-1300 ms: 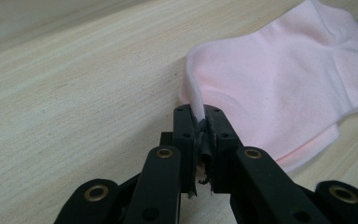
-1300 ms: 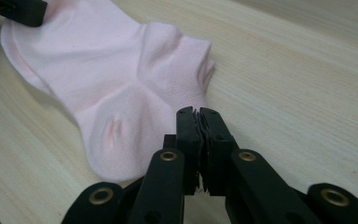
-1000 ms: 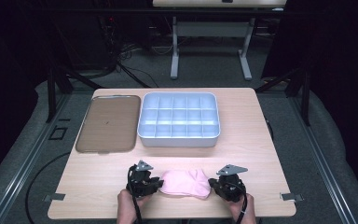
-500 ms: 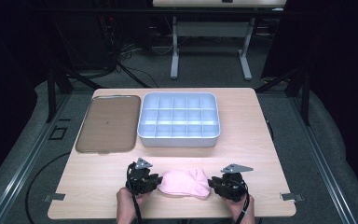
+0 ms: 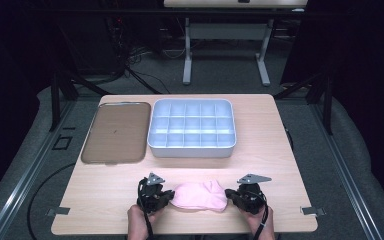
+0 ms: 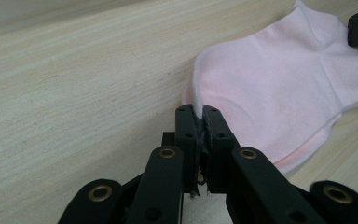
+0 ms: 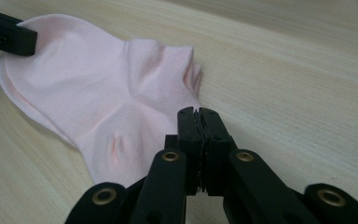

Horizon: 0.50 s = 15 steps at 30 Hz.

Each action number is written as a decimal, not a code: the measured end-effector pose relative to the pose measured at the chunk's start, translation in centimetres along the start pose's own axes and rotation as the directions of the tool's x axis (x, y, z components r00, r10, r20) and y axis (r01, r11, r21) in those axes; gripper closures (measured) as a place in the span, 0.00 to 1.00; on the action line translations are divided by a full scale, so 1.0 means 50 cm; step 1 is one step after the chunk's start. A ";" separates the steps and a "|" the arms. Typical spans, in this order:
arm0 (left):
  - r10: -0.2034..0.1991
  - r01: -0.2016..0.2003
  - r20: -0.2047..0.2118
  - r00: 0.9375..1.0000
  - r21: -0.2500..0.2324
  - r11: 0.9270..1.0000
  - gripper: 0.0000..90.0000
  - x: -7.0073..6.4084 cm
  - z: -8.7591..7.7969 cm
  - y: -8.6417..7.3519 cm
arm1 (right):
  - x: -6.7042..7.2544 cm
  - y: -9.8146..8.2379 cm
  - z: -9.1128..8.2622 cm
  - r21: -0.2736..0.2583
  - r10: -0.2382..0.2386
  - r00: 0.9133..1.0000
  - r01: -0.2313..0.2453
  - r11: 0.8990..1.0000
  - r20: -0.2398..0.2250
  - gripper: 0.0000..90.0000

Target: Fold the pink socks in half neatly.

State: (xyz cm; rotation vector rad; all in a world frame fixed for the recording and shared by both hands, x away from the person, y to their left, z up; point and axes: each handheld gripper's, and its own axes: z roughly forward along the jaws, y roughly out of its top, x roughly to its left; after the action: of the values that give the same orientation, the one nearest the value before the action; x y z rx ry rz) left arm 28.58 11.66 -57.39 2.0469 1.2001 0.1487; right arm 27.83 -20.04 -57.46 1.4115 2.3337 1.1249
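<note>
Left tool (image 6: 199,111) pinches sock (image 6: 279,88) edge (hidden from above, visible close-up).

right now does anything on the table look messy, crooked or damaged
Nothing stands out. The pink sock lies flat near the table's front edge, pinched at either end by the left gripper and right gripper. The compartment tray and brown lid sit square and undamaged.
</note>
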 end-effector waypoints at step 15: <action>0.003 -0.003 0.001 1.000 -0.010 1.000 0.96 -0.006 0.004 0.001 | 0.006 0.025 -0.042 -0.032 -0.021 1.000 0.021 0.999 -0.015 0.98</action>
State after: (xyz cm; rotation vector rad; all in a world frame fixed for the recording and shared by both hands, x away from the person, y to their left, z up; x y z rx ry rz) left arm 28.55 11.31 -57.43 2.0399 1.1937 0.1542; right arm 27.45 -20.51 -55.10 1.3689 2.3243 1.1658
